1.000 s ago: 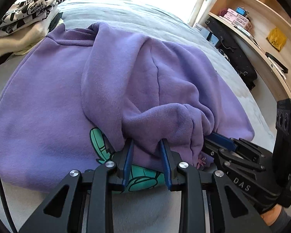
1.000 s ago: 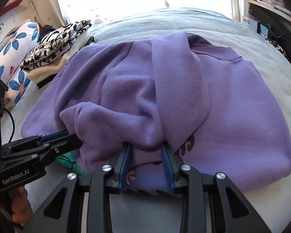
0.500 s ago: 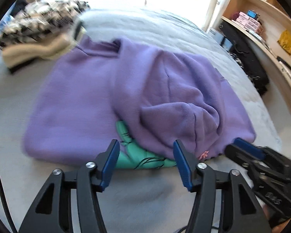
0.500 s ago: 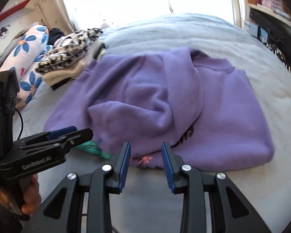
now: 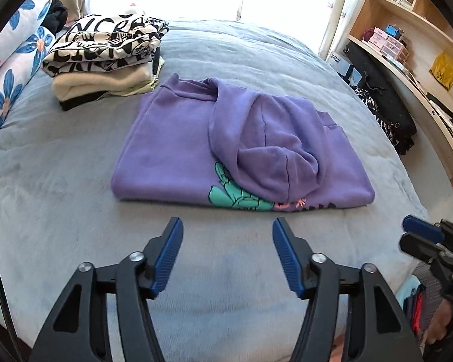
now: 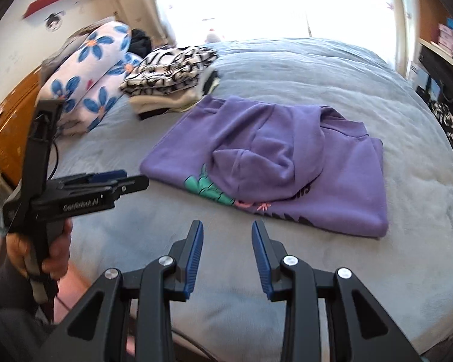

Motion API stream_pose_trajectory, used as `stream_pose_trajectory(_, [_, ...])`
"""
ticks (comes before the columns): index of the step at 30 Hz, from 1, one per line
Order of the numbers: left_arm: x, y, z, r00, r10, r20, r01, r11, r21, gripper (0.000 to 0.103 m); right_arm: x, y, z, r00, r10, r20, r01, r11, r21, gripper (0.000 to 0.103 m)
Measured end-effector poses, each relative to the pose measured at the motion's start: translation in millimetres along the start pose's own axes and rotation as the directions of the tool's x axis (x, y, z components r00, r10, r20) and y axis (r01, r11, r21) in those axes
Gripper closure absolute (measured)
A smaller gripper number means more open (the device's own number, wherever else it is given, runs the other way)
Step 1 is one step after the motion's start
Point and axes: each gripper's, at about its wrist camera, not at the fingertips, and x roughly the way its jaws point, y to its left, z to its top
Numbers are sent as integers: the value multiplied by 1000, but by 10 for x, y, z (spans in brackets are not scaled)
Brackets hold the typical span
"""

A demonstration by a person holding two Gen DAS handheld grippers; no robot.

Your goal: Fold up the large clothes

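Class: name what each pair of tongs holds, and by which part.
Nothing is held. The left tongs and right tongs are open, apart from the purple hoodie.

The hoodie (image 5: 196,150) lies flat in the middle of the bed (image 5: 256,54). A pile of clothes (image 5: 105,57) sits behind it, with pillows (image 5: 12,69) further left.

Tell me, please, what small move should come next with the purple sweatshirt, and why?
Probably bring both grippers back to the near hem of the purple sweatshirt. The left gripper and right gripper are open, empty and short of it, while it lies half folded on the bed with its sleeves bunched on top, not yet as compact as the folded stack.
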Motion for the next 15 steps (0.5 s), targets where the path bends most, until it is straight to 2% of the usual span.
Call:
stream_pose_trajectory(1, [-22,18,-29,1000,1,-4,-1,1000,-9,36,-38,8,-2,1000,-19,7,19,1000,-18,62])
stream_pose_trajectory(4, [59,64,-80,1000,-13,-24,13,1000,-26,33,48,5,2,996,-84,11,84,995,-55,54])
stream_pose_trajectory(7, [348,167,-151,997,-16,-78,11,998,-65,33,339,-54,10,990,-140,16,141,990,-27,54])
stream_pose_trajectory(10, [663,314,-213,993,-50,-110,35,991,-130,33,602,-142,10,974,-214,75,212,977,37,54])
stream_pose_trajectory(15, [1108,621,-243,988,-123,-94,95,961,-259,33,905,-300,33,954,-247,172,220,962,160,54])
